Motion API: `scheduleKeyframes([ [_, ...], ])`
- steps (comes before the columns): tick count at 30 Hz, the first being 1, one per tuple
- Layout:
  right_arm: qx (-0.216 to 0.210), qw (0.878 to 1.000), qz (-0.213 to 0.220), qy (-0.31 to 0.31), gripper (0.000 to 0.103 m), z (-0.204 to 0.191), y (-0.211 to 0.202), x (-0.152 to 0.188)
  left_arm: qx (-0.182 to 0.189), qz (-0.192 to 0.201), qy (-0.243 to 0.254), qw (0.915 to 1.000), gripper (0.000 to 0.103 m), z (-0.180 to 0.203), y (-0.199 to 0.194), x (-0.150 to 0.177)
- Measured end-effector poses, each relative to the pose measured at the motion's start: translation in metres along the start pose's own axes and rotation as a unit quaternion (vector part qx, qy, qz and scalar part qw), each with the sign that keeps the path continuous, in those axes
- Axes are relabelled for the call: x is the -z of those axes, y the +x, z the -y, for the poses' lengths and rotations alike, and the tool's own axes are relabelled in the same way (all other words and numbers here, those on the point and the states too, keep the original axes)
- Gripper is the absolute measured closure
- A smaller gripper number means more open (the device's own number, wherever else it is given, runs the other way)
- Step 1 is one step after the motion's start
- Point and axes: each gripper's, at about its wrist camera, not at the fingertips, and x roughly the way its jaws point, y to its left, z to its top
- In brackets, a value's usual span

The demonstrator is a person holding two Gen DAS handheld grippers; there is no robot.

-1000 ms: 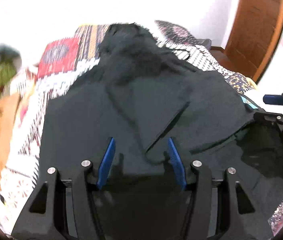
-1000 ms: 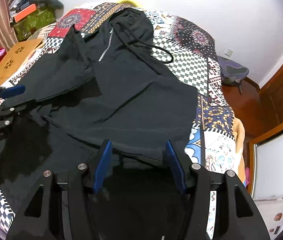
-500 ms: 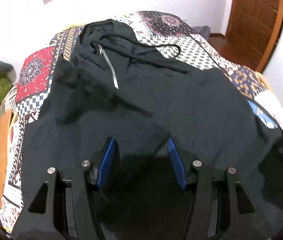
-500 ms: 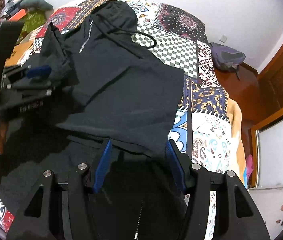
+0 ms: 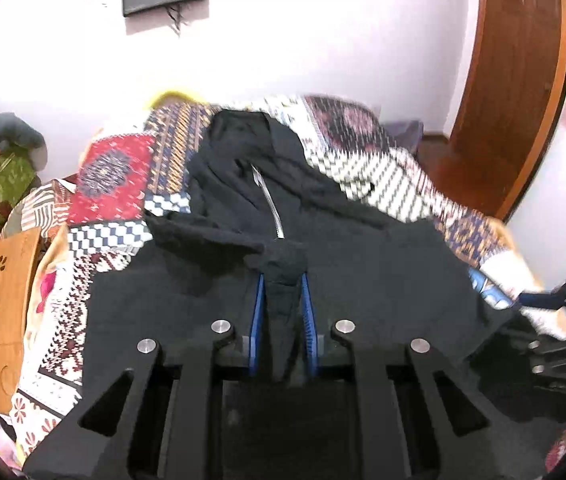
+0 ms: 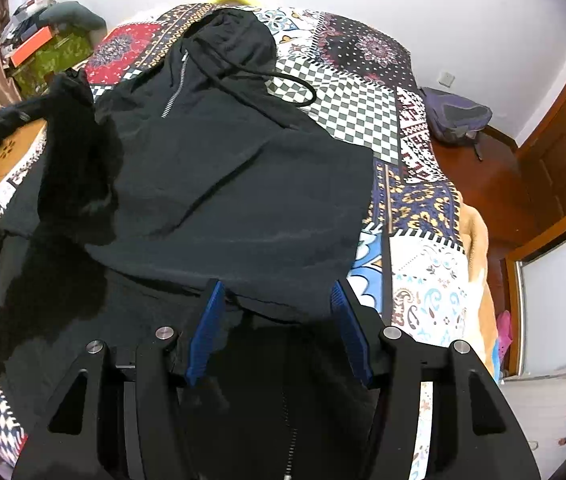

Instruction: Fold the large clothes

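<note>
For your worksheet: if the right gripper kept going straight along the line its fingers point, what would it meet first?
Most likely the black hoodie spread on the bed: the right gripper points steeply down with its open jaws just above the fabric, though exact depth is unclear.

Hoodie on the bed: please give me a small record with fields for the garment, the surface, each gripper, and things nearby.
garment: black hoodie with zipper, spread out, hood at the far end
surface: bed with patchwork quilt
left gripper: jaws closing on a bunched fold of the hoodie, fabric between the pads
right gripper: jaws apart over the near hem, pads not pressing on the cloth
drawstring: looped on the quilt beside the hood
nearby: wooden door, backpack on the floor
</note>
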Motion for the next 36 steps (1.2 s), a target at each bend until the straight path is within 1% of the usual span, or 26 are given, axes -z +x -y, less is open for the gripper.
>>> scheduleKeyframes([
  [3,-0.006,1.000,0.002,-0.005,0.051,-0.006,-0.002,-0.004,-0.001,0.014,-0.018,0.9997,0.086,-0.024,-0.021,-0.001],
  [6,-0.003,1.000,0.007,-0.016,0.051,-0.015,-0.006,-0.008,-0.010,0.017,-0.029,0.9994,0.087,-0.049,-0.034,0.006],
  [10,-0.005,1.000,0.010,-0.022,0.051,-0.025,-0.008,-0.012,-0.022,0.001,-0.041,0.9989,0.087,-0.076,-0.035,0.025],
  [13,-0.010,1.000,0.008,-0.026,0.051,-0.032,-0.008,-0.013,-0.041,-0.015,-0.047,0.9980,0.087,-0.093,-0.031,0.045],
  [16,-0.007,0.999,0.005,-0.035,0.051,-0.040,-0.008,-0.013,-0.053,-0.038,-0.052,0.9966,0.087,-0.108,-0.024,0.069],
  [19,0.000,0.999,0.003,-0.046,0.051,-0.047,-0.010,-0.013,-0.052,-0.068,-0.066,0.9941,0.087,-0.123,-0.014,0.094],
  [21,0.001,0.999,0.004,-0.048,0.051,-0.050,-0.011,-0.014,-0.075,-0.089,-0.070,0.9907,0.087,-0.133,-0.007,0.113],
  [22,0.000,0.999,0.004,-0.048,0.051,-0.050,-0.011,-0.015,-0.079,-0.100,-0.072,0.9893,0.087,-0.137,-0.003,0.120],
  [23,-0.002,0.999,0.003,-0.047,0.051,-0.051,-0.011,-0.016,-0.069,-0.119,-0.085,0.9868,0.087,-0.145,0.003,0.130],
  [25,-0.006,0.999,0.000,-0.046,0.051,-0.053,-0.010,-0.019,-0.054,-0.139,-0.097,0.9841,0.087,-0.153,0.009,0.139],
  [28,-0.003,0.999,-0.001,-0.046,0.051,-0.057,-0.009,-0.023,-0.072,-0.141,-0.068,0.9850,0.087,-0.151,0.005,0.134],
  [30,-0.001,0.999,0.002,-0.047,0.051,-0.059,-0.009,-0.027,-0.070,-0.135,-0.058,0.9867,0.087,-0.150,0.000,0.127],
  [33,-0.002,0.999,0.011,-0.044,0.051,-0.059,-0.012,-0.037,-0.060,-0.123,-0.051,0.9892,0.087,-0.147,-0.007,0.105],
  [34,-0.003,0.999,0.014,-0.043,0.051,-0.059,-0.013,-0.042,-0.057,-0.118,-0.051,0.9901,0.085,-0.148,-0.008,0.099],
  [36,-0.001,0.999,0.023,-0.042,0.051,-0.058,-0.015,-0.053,-0.052,-0.102,-0.047,0.9923,0.075,-0.145,-0.011,0.080],
])
